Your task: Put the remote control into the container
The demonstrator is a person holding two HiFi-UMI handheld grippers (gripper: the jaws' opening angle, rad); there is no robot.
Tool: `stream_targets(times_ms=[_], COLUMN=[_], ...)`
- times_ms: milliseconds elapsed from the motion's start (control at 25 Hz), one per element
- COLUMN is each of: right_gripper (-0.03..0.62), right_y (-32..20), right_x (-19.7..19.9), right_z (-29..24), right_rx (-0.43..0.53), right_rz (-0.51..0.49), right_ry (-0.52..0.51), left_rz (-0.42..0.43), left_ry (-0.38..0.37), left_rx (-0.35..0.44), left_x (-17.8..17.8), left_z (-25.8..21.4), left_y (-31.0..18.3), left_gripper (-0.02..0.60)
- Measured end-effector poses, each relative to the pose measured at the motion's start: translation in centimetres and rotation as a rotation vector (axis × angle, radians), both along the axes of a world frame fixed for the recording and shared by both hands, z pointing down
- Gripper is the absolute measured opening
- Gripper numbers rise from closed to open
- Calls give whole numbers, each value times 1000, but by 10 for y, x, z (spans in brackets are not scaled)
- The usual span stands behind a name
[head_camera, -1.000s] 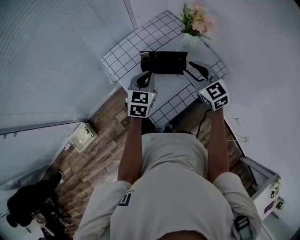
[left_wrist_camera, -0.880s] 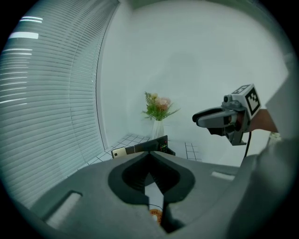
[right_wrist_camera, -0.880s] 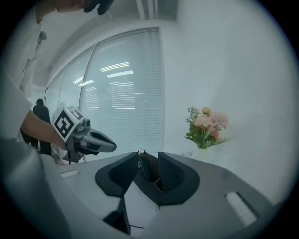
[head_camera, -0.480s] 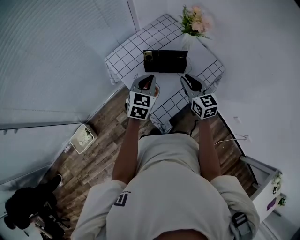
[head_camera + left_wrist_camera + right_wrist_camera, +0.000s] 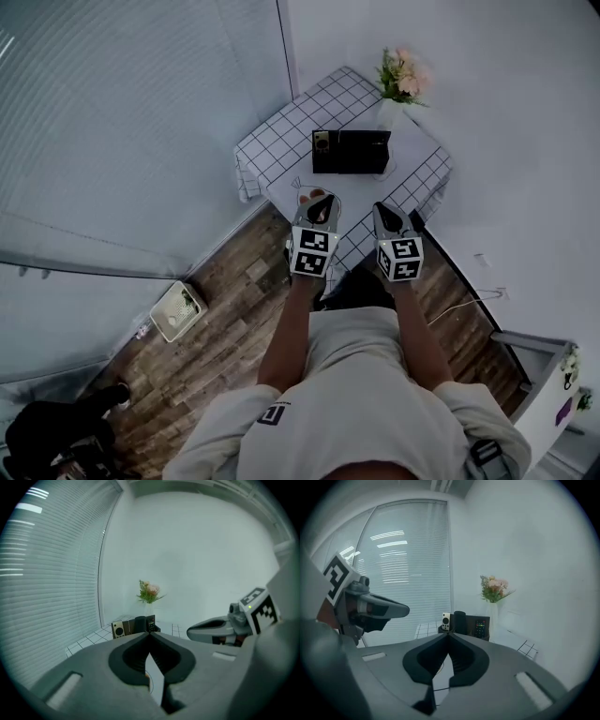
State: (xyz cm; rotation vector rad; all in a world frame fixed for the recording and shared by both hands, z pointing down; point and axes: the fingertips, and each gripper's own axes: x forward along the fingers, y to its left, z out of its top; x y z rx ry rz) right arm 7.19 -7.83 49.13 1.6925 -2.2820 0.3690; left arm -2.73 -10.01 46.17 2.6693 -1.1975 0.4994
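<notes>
A black container (image 5: pixel 351 152) stands on the checkered table (image 5: pixel 272 148). In the right gripper view the container (image 5: pixel 469 626) holds a white remote (image 5: pixel 446 620) upright at its left end and a black remote (image 5: pixel 480 628) with coloured buttons on its right. Both grippers hang over the table's near edge, short of the container. My left gripper (image 5: pixel 317 200) is shut with nothing in it, its tips meeting (image 5: pixel 150 633). My right gripper (image 5: pixel 383 212) has just been closing and is now shut on nothing (image 5: pixel 449 633).
A vase of pink flowers (image 5: pixel 401 77) stands behind the container at the table's far corner. Window blinds fill the left side. On the wooden floor lie a white box (image 5: pixel 178 310) and a cable (image 5: pixel 464 305). A white cabinet (image 5: pixel 539 366) is at lower right.
Both grippers have drawn back from the container toward the near table edge. The right gripper's jaws went from open to shut, empty. The right gripper rolled more upright.
</notes>
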Motion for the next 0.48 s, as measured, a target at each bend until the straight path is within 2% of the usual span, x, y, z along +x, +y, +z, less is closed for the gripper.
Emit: stream_targets(times_ms=[160,280,480], right_gripper=[2,2,0], right_y=[16,22,27], right_x=[-7,-22,-24], right_z=[1,-4,-9], right_rx=[20,88,110], right_rz=[135,117,125], right_ry=[-115,-130,-153], left_rz=[30,75,73], left_ry=[-10,-33,-53], left_rx=[1,-2,-15], left_x=[6,10,3], left_z=[-1,7,15], left_y=[15,32,46], left_gripper=[3,3,3])
